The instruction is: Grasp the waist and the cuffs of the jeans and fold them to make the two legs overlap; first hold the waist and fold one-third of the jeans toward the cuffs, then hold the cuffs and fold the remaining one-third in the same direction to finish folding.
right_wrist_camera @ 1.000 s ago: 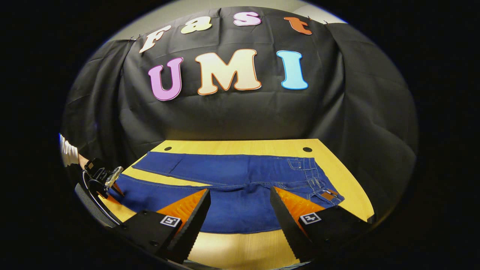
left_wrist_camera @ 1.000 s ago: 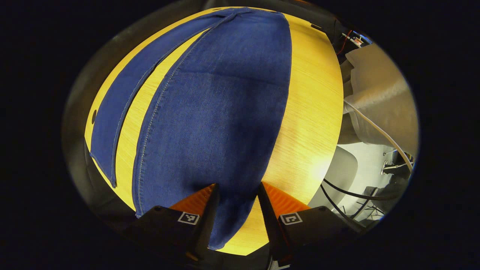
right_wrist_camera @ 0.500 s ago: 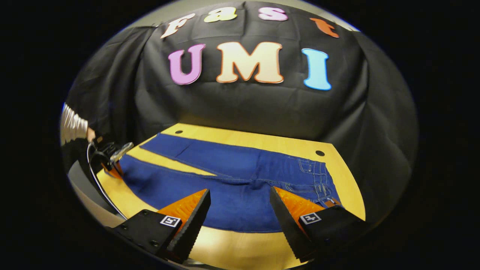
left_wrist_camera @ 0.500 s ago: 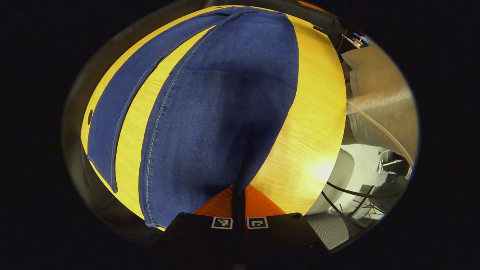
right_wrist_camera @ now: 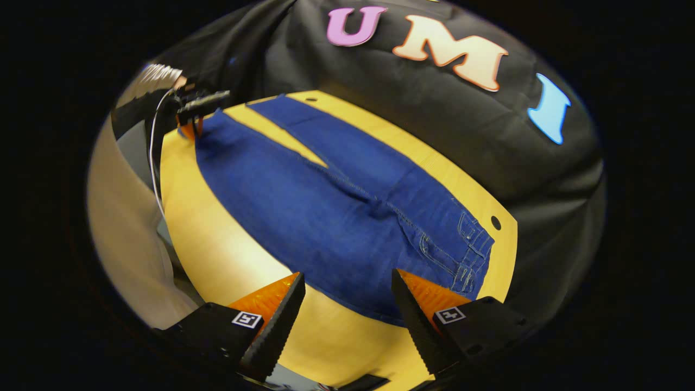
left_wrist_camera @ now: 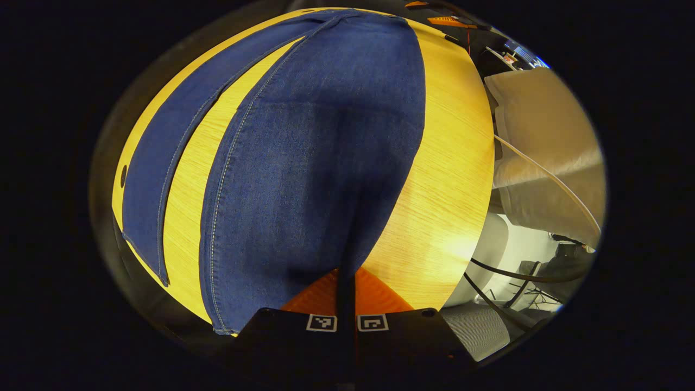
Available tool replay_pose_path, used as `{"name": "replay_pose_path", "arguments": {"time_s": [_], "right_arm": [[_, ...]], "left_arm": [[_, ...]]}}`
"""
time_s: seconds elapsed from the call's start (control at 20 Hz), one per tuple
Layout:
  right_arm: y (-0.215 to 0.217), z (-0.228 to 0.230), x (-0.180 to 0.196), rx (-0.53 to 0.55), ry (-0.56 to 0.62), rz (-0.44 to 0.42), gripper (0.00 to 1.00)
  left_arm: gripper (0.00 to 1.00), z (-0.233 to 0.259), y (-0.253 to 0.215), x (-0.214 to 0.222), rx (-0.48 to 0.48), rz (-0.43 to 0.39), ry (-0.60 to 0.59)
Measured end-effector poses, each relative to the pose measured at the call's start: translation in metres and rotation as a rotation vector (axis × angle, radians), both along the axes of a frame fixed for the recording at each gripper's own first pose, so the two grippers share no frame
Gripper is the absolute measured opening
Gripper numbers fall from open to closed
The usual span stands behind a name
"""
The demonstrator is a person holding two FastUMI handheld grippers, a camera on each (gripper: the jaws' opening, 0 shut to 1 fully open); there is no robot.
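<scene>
Blue jeans (left_wrist_camera: 304,163) lie spread flat on a yellow wooden table (left_wrist_camera: 445,179), legs apart in a narrow V. In the left gripper view my left gripper (left_wrist_camera: 346,277) is shut on the cuff of the near leg, with the cloth pinched between its fingers. The right gripper view shows the jeans (right_wrist_camera: 326,206) running from the waist (right_wrist_camera: 469,255) at the right to the cuffs at the far left, where the left gripper (right_wrist_camera: 193,117) sits on the near cuff. My right gripper (right_wrist_camera: 347,298) hovers open above the near table edge, just short of the waist end, holding nothing.
The black booth cloth (right_wrist_camera: 434,119) hangs behind the table. A person in light clothing (left_wrist_camera: 543,146) stands by the table's side, with a white cable (left_wrist_camera: 548,179) trailing. A chair (left_wrist_camera: 483,260) and cables sit on the floor beyond the edge. Small holes (right_wrist_camera: 495,222) mark the table's corners.
The left gripper closed on the near cuff about one second ago and stays shut. The right gripper swung right toward the waist end and tilted, still open.
</scene>
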State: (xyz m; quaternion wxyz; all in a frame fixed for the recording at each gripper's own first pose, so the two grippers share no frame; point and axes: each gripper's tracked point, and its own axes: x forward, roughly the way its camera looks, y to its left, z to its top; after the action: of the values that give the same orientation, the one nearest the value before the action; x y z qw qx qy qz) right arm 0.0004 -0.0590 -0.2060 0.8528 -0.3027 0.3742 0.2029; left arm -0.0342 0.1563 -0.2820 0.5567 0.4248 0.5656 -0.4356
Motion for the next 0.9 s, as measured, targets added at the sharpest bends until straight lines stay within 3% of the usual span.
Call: {"name": "replay_pose_path", "arguments": {"time_s": [0.45,0.8,0.85,0.9], "right_arm": [[-0.050,-0.065,0.002,-0.181,0.270,0.145,0.99],[-0.046,-0.088,0.006,-0.153,0.390,0.182,1.00],[-0.047,-0.090,0.007,-0.144,0.403,0.187,0.93],[-0.047,-0.092,0.007,-0.143,0.411,0.195,0.98]], "left_arm": [[0.00,-0.001,0.000,0.002,-0.010,0.097,-0.074],[0.00,-0.002,0.000,0.002,0.001,0.111,-0.094],[0.00,-0.002,0.000,0.002,0.001,0.114,-0.094],[0.00,-0.002,0.000,0.002,0.000,0.115,-0.094]]}}
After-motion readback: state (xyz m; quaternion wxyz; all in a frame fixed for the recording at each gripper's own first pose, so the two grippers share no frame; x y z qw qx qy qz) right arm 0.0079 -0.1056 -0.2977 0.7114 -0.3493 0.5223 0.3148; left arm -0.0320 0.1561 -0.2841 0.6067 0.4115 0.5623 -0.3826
